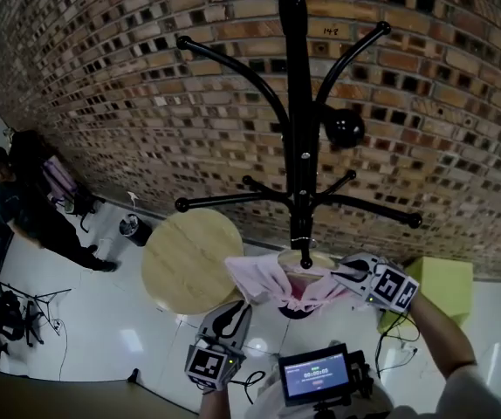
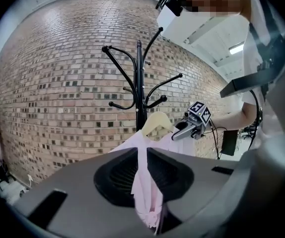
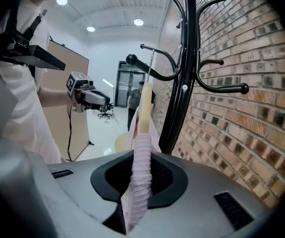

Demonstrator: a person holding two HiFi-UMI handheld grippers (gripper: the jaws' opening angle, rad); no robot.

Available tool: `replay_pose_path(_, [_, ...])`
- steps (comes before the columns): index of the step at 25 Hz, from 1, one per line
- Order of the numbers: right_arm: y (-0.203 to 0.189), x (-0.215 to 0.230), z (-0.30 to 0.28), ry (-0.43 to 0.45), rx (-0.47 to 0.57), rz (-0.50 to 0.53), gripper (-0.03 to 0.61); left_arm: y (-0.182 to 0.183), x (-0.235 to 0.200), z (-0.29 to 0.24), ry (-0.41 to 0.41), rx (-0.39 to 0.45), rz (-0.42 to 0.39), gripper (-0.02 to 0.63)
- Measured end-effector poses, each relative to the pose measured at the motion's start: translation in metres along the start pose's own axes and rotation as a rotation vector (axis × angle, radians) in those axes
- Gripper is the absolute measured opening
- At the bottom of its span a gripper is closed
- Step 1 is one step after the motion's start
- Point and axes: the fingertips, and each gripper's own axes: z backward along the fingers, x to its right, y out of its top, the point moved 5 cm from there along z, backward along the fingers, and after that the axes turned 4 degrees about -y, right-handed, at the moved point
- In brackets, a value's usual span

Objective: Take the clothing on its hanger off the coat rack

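A pale pink garment hangs on a cream wooden hanger close against the black coat rack. The hanger's thin metal hook reaches up by one of the rack's curved arms; I cannot tell whether it rests on it. My left gripper is shut on a fold of the pink cloth at the garment's left side. At the right side, my right gripper is shut on a ribbed pink edge just below the hanger's end. Each gripper shows in the other's view, either side of the hanger.
A brick wall stands right behind the rack. A round wooden table sits below left and a yellow-green box to the right. A person stands far left near a small bin. A small screen is mounted in front of me.
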Motion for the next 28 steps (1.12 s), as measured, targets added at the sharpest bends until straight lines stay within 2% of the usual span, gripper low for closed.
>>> replay_pose_path(10, [0.021, -0.035, 0.008, -0.115, -0.101, -0.033, 0.048, -0.016, -0.04, 0.02, -0.155, 0.008, -0.01, 0.057])
replay_pose_path(15, [0.021, -0.052, 0.006, -0.169, -0.145, -0.057, 0.048, -0.012, -0.053, 0.018, -0.241, 0.022, -0.013, 0.057])
replay_pose_path(21, [0.01, -0.077, 0.015, -0.216, -0.148, -0.115, 0.048, -0.014, -0.039, 0.003, -0.33, 0.028, -0.036, 0.057])
replay_pose_path(28, [0.005, -0.093, 0.061, -0.248, -0.095, -0.172, 0.048, 0.01, 0.013, -0.018, -0.376, 0.046, -0.067, 0.057])
